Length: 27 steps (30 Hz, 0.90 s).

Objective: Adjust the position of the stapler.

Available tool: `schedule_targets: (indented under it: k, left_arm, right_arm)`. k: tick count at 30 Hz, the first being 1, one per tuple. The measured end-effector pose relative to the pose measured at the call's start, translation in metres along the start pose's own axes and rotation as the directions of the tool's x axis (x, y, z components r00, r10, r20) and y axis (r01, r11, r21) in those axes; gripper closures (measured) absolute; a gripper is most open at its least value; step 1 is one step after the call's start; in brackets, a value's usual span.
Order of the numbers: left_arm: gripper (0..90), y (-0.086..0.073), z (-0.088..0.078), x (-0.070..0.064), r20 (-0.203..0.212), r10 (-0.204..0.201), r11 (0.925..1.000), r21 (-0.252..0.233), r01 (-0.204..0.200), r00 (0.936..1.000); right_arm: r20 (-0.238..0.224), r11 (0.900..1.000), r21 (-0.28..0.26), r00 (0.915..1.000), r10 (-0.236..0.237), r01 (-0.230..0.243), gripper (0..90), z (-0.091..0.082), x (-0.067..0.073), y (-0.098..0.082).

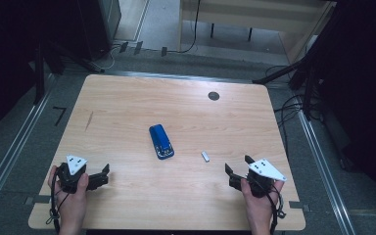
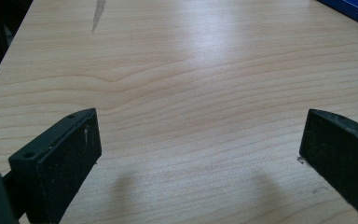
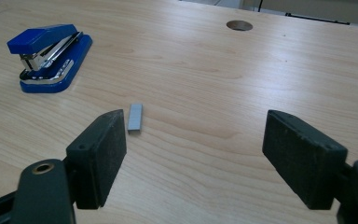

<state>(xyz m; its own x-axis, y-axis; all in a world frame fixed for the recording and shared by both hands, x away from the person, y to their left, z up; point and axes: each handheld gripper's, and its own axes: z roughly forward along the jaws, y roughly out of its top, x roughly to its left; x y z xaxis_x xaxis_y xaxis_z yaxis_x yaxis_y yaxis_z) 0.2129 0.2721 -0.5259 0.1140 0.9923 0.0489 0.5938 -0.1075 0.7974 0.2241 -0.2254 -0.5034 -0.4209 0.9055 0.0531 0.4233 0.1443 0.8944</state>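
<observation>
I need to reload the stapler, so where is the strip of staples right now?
The strip of staples lies on the table, right of the blue stapler.

Bare table (image 1: 127, 112) around stapler (image 1: 161, 141)

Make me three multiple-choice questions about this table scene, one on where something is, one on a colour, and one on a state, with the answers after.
1. Where does the strip of staples lie on the table?
A. Between the stapler and the right gripper
B. On top of the stapler
C. Beside the left gripper

2. What colour is the stapler?
A. Red
B. Blue
C. Green

3. How do the right gripper's jaws stand?
A. Clamped on the stapler
C. Shut on the staples
B. Apart, with nothing between them

Answers: 1 A, the high view shows the strip to the right of the stapler, short of the right gripper. 2 B, its body is blue in both views. 3 B, the right gripper view shows bare wood between the jaws.
</observation>
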Motion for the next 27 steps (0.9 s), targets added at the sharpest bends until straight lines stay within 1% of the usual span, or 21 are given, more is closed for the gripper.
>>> schedule_targets:
  k: [2,4,7,8,9,11,12,14,15,17,18,19,20,23,27]
  left_arm:
    - [0.0,0.0,0.0,0.0,0.0,-0.001,1.0,0.003,0.001,1.0]
    - [0.0,0.0,0.0,0.0,0.003,-0.001,1.0,0.0,0.001,1.0]
    - [0.0,0.0,0.0,0.0,0.002,-0.001,1.0,-0.004,0.001,1.0]
    - [0.0,0.0,0.0,0.0,0.002,0.0,1.0,-0.004,0.0,1.0]
    - [0.0,0.0,-0.001,0.0,0.001,0.001,1.0,-0.002,-0.001,1.0]
    - [0.0,0.0,-0.001,0.0,0.001,0.001,1.0,-0.002,-0.001,1.0]
    - [0.0,0.0,0.0,0.0,0.002,0.001,1.0,-0.002,-0.001,1.0]
    - [0.0,0.0,0.0,0.0,0.001,0.002,1.0,-0.001,-0.002,1.0]
    - [0.0,0.0,0.0,0.0,0.0,0.003,1.0,0.0,-0.003,1.0]
    - [0.0,0.0,0.0,-0.001,0.0,0.004,1.0,0.0,-0.004,1.0]
    - [0.0,0.0,0.0,-0.001,0.0,0.004,1.0,0.0,-0.004,1.0]
    - [0.0,0.0,0.0,-0.001,0.002,0.005,1.0,-0.001,-0.005,1.0]
    - [0.0,0.0,0.0,-0.001,0.003,0.006,1.0,-0.001,-0.006,1.0]
    - [0.0,0.0,0.0,-0.001,0.007,0.009,1.0,-0.001,-0.008,0.9999]
    - [0.0,0.0,0.0,-0.001,0.01,0.011,0.9999,0.001,-0.011,0.9999]
  right_arm:
    - [-0.005,1.0,0.01,1.0,-0.008,0.008,23.0,0.004,0.003,0.002]
    - [0.008,1.0,0.025,0.9998,-0.019,0.019,23.8,0.008,0.007,0.004]
    - [-0.003,0.999,0.037,0.9997,-0.023,0.023,23.8,0.013,0.011,0.006]
    - [-0.015,0.999,0.042,0.9995,-0.027,0.028,23.7,0.016,0.012,0.008]
    - [-0.024,0.998,0.052,0.9995,-0.019,0.02,25.2,0.02,0.015,0.01]
    - [-0.02,0.998,0.056,0.9996,-0.022,0.023,25.5,0.022,0.016,0.011]
    - [-0.022,0.998,0.064,0.9994,-0.026,0.027,26.6,0.027,0.02,0.014]
    - [-0.025,0.997,0.066,0.9992,-0.032,0.034,26.8,0.029,0.021,0.015]
    - [-0.033,0.997,0.063,0.9982,-0.049,0.051,28.0,0.033,0.027,0.019]
    - [-0.033,0.996,0.062,0.9979,-0.056,0.058,28.6,0.035,0.028,0.02]
    - [-0.038,0.995,0.071,0.9974,-0.062,0.065,36.6,0.039,0.034,0.022]
    - [-0.032,0.995,0.078,0.9978,-0.058,0.06,40.4,0.041,0.036,0.023]
    - [-0.03,0.995,0.08,0.9978,-0.059,0.061,40.6,0.043,0.037,0.024]
    - [-0.042,0.993,0.095,0.9965,-0.072,0.076,39.4,0.048,0.044,0.027]
    - [-0.06,0.991,0.104,0.9952,-0.078,0.084,41.4,0.054,0.051,0.029]
